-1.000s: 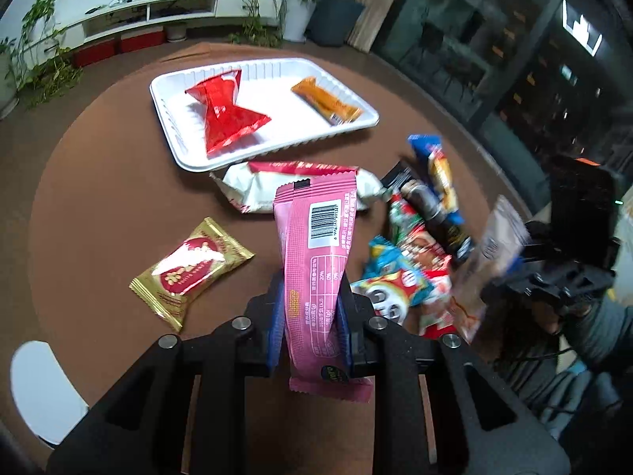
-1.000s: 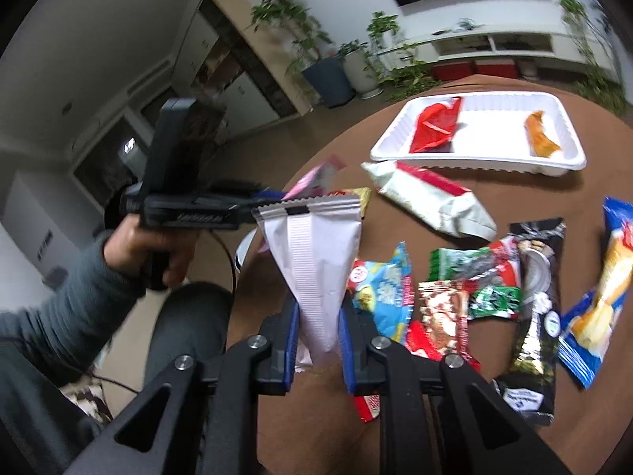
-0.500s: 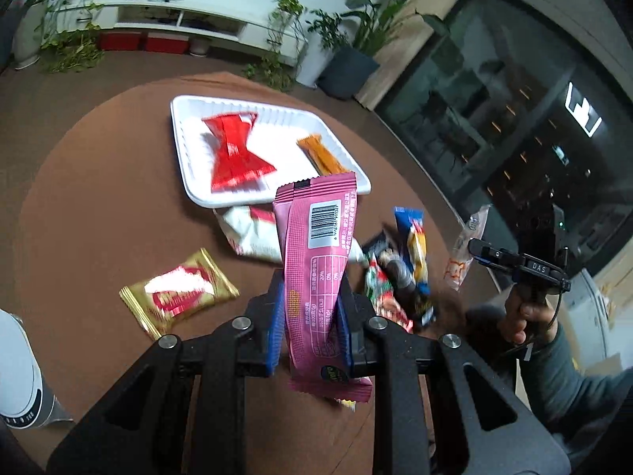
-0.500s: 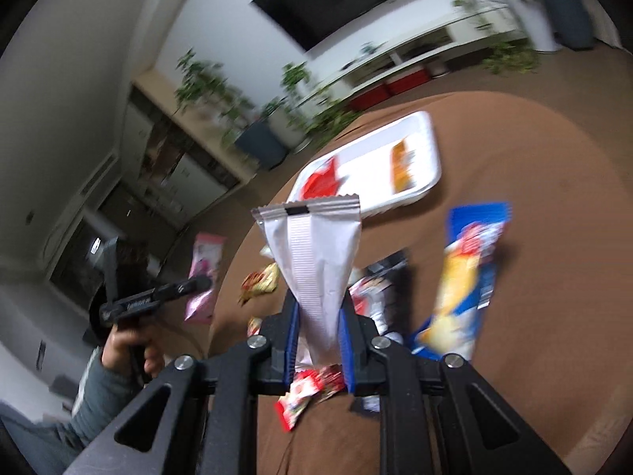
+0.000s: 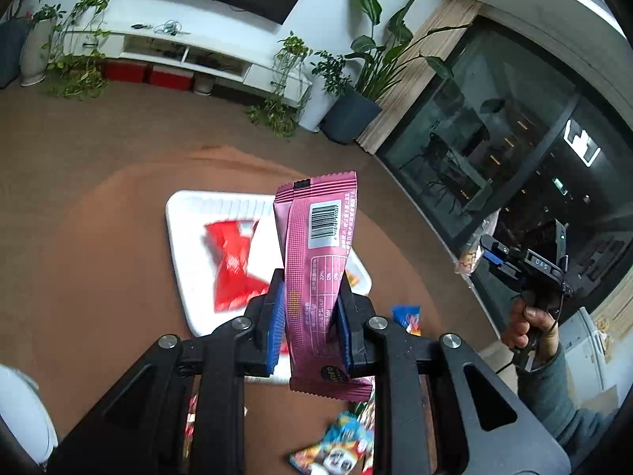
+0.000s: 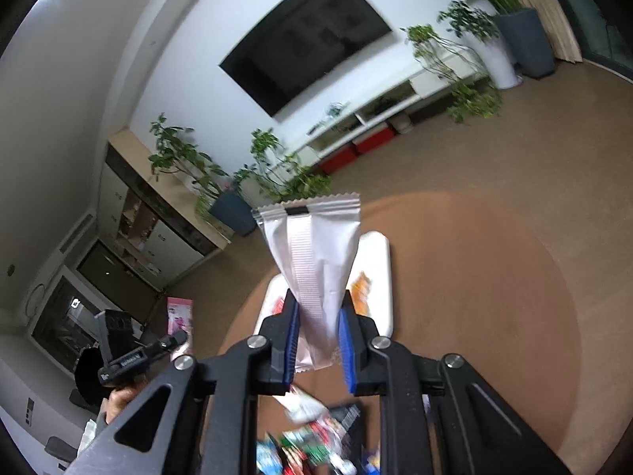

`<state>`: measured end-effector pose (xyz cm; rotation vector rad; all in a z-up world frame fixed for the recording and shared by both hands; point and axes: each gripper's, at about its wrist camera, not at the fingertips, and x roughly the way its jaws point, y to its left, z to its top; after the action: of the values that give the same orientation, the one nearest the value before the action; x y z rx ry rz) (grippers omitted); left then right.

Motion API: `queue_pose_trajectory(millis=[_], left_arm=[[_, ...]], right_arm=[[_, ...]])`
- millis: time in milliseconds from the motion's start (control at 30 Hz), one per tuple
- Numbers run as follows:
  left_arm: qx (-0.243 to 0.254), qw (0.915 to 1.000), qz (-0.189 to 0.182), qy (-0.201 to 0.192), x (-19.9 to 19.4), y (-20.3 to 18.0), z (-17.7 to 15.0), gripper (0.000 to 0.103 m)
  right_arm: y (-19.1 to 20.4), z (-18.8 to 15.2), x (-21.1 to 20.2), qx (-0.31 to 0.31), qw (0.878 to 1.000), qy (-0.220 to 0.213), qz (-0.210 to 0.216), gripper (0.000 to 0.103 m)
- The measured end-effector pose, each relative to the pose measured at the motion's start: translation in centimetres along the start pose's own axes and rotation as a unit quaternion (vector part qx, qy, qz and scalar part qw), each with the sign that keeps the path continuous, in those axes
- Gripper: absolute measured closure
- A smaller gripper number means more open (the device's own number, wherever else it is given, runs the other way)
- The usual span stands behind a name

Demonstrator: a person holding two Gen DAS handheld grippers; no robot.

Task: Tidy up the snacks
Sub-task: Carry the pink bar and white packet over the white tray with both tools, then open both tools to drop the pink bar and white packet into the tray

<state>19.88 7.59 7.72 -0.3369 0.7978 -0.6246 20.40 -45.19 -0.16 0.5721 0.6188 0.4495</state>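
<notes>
The left gripper (image 5: 308, 324) is clamping a pink snack bar (image 5: 318, 261) between its blue pads, the wrapper standing upright out of the jaws with its crimped top edge uppermost and its lower end hanging below the fingers. The gripper is pointing downward at a slant over the round brown table (image 5: 99, 237), toward the white tray (image 5: 186, 269). The bar's back face is showing a white barcode label and a small printed table with a "20%" figure; the other print is too small to read.

The right gripper (image 6: 318, 340) is pinching a silvery-white wrapper (image 6: 316, 249) the same way, seam side facing the camera and serrated top edge up, tilted a little. It is also aiming downward toward the tray (image 6: 379, 277). No print is showing on this side of the wrapper.

In the left view, a hand (image 5: 530, 324) in a grey sleeve is gripping the other gripper's black handle, which is bearing white letters that I cannot read for certain.

On the tray a red packet (image 5: 231, 265) and an orange packet (image 6: 361, 291) are lying. More snack packets (image 6: 312, 447) are lying blurred on the table below the jaws.
</notes>
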Motion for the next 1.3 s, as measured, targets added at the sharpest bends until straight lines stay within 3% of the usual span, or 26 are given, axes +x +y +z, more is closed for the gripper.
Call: queue_pose_trajectory(millis=[133, 267, 500, 800, 967, 1300], left_arm=[[0.003, 0.9999, -0.015, 0.004, 1.5, -0.9, 2.6, 0.083], [0.011, 0.9996, -0.003, 0.024, 4.2, -1.5, 4.4, 0.083], [-0.017, 0.9977, 0.028, 0.06, 8.4, 1.8, 3.8, 0.083], [-0.049, 0.993, 0.078, 0.073, 12.0, 6.8, 2.6, 0.083], [-0.043, 0.9893, 0.108, 0.088, 13.4, 7.5, 2.1, 0.082], [-0.037, 0.986, 0.129, 0.099, 15.0, 7.6, 1.5, 0.082]], right_arm=[[2.8, 1.9, 5.1, -0.011, 0.999, 0.019, 0.042, 0.083], [4.7, 2.3, 10.7, -0.029, 0.996, 0.067, 0.047, 0.083], [4.0, 1.3, 18.6, -0.051, 0.987, 0.154, -0.014, 0.083], [0.7, -0.5, 23.0, -0.045, 0.971, 0.221, -0.076, 0.083], [0.4, -1.6, 24.5, -0.061, 0.963, 0.244, -0.098, 0.083], [0.8, -2.7, 26.2, -0.081, 0.954, 0.263, -0.12, 0.082]])
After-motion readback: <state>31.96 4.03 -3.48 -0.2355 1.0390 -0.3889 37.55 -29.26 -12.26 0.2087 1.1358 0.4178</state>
